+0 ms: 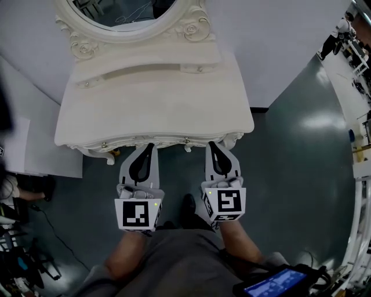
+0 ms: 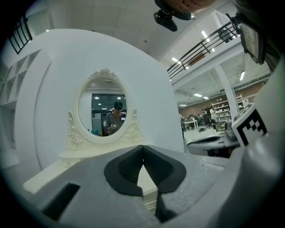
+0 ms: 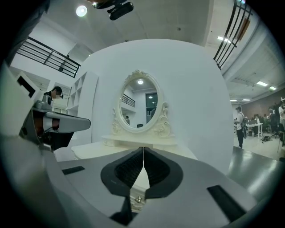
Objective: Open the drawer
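Note:
A cream dressing table (image 1: 156,98) with an oval mirror (image 1: 124,13) stands against the wall. Its drawer front runs along the near edge, with a small knob (image 1: 186,140) showing there. My left gripper (image 1: 149,146) and right gripper (image 1: 213,143) are side by side just in front of that edge, both pointing at it. Each is shut with nothing between its pads. In the left gripper view the gripper (image 2: 143,147) faces the mirror (image 2: 103,109) over the tabletop. In the right gripper view the gripper (image 3: 143,149) is shut, and a drawer knob (image 3: 139,200) shows just below its pads.
A white wall panel backs the table. A low white box (image 1: 35,151) sits to the left, with cables and gear (image 1: 20,261) on the dark floor beside it. A person's legs (image 1: 174,261) fill the bottom of the head view. Shelves and people stand far off at the right.

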A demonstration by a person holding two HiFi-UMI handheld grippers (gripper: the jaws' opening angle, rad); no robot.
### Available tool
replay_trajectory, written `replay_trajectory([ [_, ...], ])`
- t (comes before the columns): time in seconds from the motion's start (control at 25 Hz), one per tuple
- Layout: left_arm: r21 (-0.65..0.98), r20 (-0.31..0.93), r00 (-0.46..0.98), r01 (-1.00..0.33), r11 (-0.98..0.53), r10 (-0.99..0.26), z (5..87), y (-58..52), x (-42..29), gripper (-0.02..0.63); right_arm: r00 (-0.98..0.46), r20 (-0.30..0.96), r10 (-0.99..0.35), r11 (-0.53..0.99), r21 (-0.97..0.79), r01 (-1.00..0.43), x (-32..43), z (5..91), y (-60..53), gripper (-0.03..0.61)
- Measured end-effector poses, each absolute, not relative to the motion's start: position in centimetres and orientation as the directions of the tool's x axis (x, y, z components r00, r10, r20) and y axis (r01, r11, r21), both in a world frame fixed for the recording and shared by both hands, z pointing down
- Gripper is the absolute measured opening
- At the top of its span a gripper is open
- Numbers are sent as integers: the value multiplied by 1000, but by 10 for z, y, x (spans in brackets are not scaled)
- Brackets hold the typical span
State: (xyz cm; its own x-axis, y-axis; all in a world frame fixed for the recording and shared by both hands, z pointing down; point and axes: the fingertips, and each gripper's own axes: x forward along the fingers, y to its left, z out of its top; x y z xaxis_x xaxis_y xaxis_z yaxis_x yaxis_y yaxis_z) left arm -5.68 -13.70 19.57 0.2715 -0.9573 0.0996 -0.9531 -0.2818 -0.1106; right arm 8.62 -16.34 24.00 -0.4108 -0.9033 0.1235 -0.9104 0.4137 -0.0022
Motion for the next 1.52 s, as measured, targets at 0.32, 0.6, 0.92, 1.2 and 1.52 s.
replay_trajectory([
  [0.32, -136, 60, 240, -960, -246, -969, 174, -159, -69, 15, -435, 59, -898, 437, 20, -899, 77, 213, -193, 14],
  [0.6, -127, 32, 246, -960, -248, -969, 167, -184, -95, 15, -416, 52, -908, 418, 47, -907, 55, 207, -216, 14],
  [0.92, -107, 54, 269, -956, -273, -962, 186, -205, -117, 15, -406, 144, -903, 417, 64, -906, 32, 232, -227, 14],
  [1.2, -45, 130, 299, -951, -307, -945, 232, -200, -109, 15, -409, 243, -879, 435, 61, -898, 27, 275, -216, 14],
  [1.52, 2, 287, 309, -947, -322, -907, 310, -168, -103, 15, -401, 390, -829, 428, -19, -904, 28, 363, -175, 14],
])
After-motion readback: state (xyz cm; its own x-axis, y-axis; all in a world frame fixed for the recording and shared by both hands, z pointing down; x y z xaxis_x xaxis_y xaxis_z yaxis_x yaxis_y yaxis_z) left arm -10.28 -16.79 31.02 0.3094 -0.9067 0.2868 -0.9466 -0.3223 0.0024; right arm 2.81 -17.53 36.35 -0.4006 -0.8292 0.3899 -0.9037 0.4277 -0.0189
